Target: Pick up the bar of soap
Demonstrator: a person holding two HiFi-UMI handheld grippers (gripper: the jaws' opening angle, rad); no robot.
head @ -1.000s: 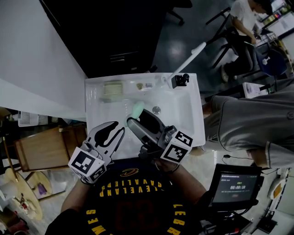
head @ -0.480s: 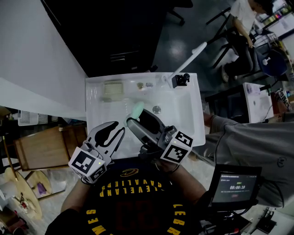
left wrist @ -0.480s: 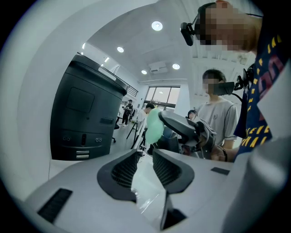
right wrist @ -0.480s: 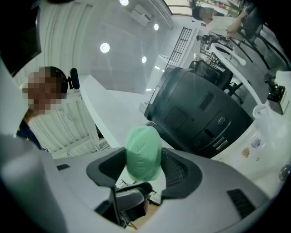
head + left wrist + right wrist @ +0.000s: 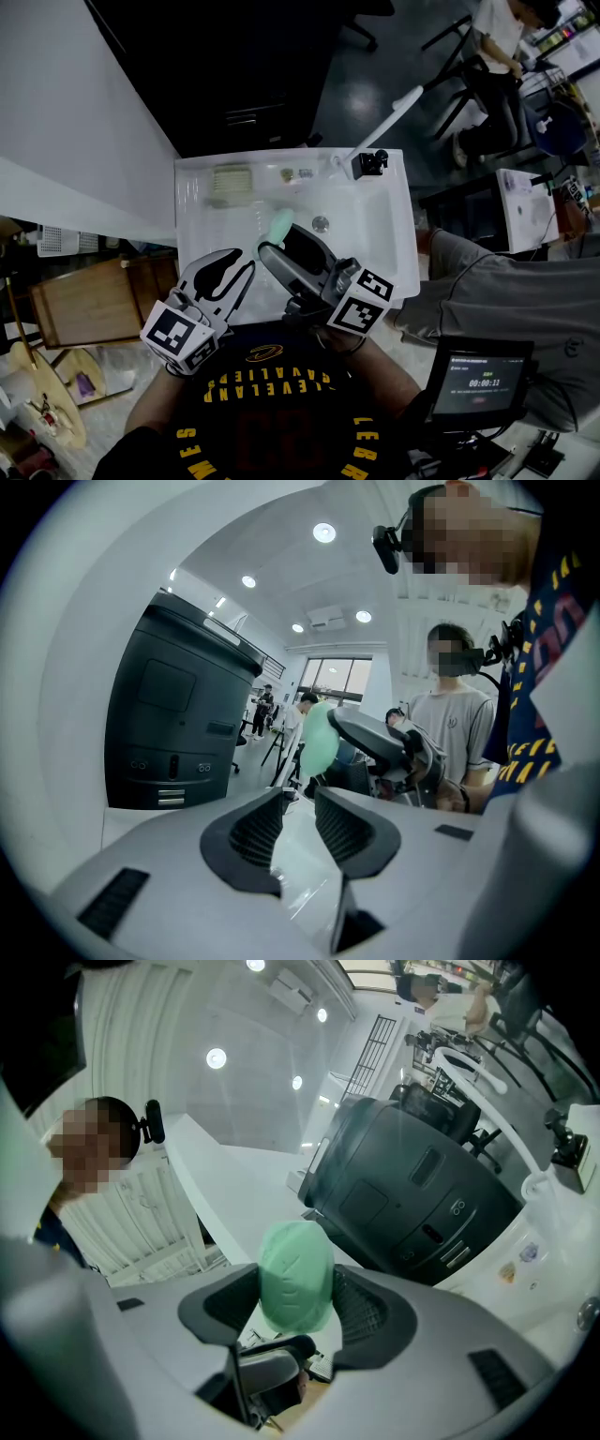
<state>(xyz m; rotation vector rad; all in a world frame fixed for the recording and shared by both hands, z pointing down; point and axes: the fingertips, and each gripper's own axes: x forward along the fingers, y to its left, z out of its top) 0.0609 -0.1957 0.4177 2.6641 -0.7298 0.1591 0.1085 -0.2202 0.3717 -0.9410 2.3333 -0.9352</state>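
The pale green bar of soap (image 5: 280, 223) hangs above the white sink (image 5: 396, 246), clear of the basin floor. My right gripper (image 5: 282, 237) is shut on it, and in the right gripper view the soap (image 5: 296, 1274) stands on edge, clamped between the two dark pads of that gripper (image 5: 296, 1299). My left gripper (image 5: 238, 264) hovers over the sink's front left corner, apart from the soap, with a narrow gap between its jaws and nothing in it. The left gripper view (image 5: 298, 822) looks across at the soap (image 5: 320, 735) in the other gripper.
A black fitting (image 5: 367, 164) sits at the sink's back right rim, a ribbed yellowish pad (image 5: 230, 180) at the back left, the drain (image 5: 320, 224) mid-basin. A person in grey (image 5: 511, 277) stands to the right, beside a monitor (image 5: 480, 382). A wooden cabinet (image 5: 84, 305) stands at the left.
Both grippers and the soap have stayed where they were. The person in grey at the right has shifted lower and further right.
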